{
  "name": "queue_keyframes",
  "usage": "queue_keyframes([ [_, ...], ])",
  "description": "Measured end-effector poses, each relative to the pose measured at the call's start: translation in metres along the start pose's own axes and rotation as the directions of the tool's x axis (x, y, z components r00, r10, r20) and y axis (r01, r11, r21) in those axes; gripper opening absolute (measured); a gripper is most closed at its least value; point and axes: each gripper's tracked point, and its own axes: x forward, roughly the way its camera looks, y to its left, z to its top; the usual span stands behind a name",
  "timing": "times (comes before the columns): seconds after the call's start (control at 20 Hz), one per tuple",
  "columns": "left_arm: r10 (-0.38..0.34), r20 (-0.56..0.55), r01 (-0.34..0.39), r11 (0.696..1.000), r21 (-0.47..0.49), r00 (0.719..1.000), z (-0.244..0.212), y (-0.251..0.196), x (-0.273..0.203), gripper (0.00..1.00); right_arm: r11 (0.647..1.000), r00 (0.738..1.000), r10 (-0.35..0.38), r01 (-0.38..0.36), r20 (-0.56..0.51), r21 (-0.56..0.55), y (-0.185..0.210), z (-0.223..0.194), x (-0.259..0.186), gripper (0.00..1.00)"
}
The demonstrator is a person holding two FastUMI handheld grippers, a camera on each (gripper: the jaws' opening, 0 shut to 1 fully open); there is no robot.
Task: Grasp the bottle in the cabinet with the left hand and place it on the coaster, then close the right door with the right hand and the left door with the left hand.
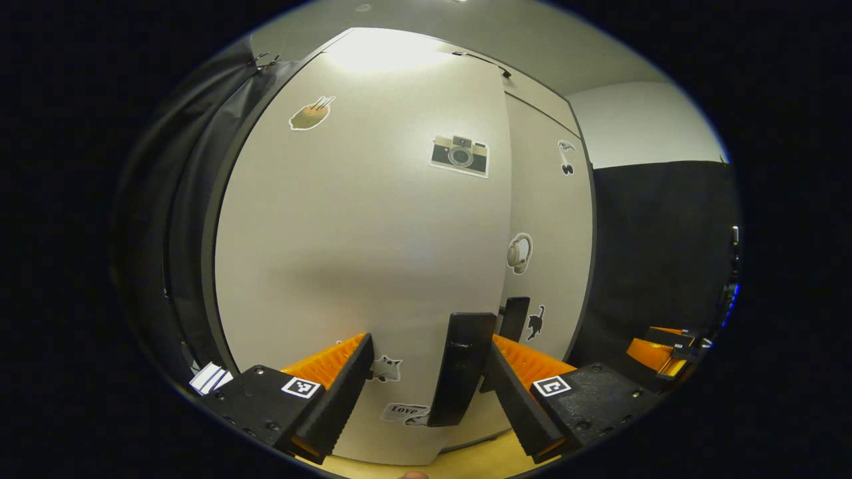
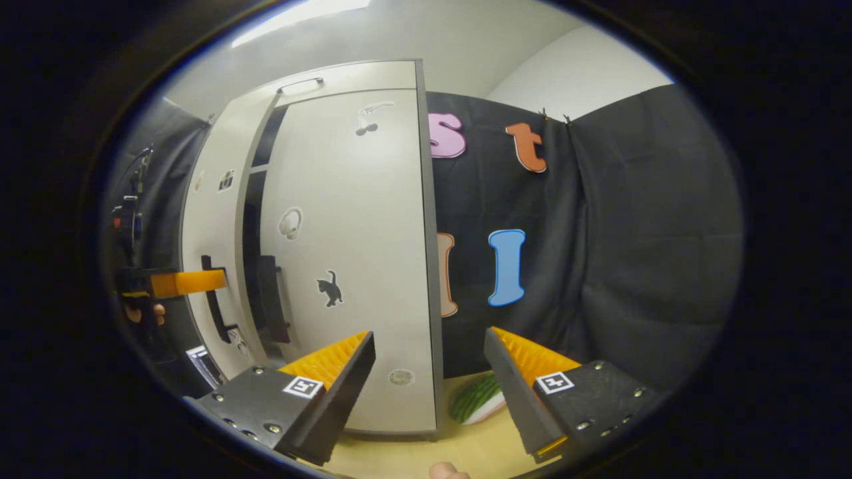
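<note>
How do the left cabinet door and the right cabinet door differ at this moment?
The left door stands a little proud with a dark gap beside it; the right door looks flush with the cabinet. The left door carries a camera sticker, the right a black cat sticker. Both are pale grey with a black vertical handle.

Overhead light glares on the cabinet door [image 1: 373, 199]; fisheye edges bend, perhaps slightly blurred.

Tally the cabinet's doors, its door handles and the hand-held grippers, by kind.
Cabinet doors: 2, left door, right door
Door handles: 2, left handle, right handle
Hand-held grippers: 2, left hand-held gripper, right hand-held gripper
Total: 6
</note>
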Motion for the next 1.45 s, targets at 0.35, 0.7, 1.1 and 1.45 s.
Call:
queue_keyframes([
  [0.35, 0.020, 0.003, -0.020, 1.000, -0.007, 1.000, -0.002, 0.002, 0.011, 0.97, 1.000, 1.000, 0.016, -0.016, -0.009, 0.010, 0.000, -0.002, 0.014, 1.00],
  [0.7, 0.035, 0.005, -0.035, 0.999, -0.006, 0.999, -0.002, 0.005, 0.020, 0.97, 1.000, 1.000, 0.020, -0.020, -0.015, 0.002, -0.002, -0.006, 0.019, 1.00],
  [1.1, 0.060, 0.010, -0.060, 0.998, -0.012, 0.998, -0.003, 0.008, 0.028, 0.97, 0.999, 0.999, 0.042, -0.042, -0.021, 0.008, 0.001, -0.006, 0.021, 1.00],
  [1.45, 0.082, 0.021, -0.081, 0.996, -0.026, 0.996, -0.005, 0.009, 0.029, 0.98, 0.998, 0.998, 0.067, -0.067, -0.012, 0.004, 0.002, 0.001, 0.008, 1.00],
])
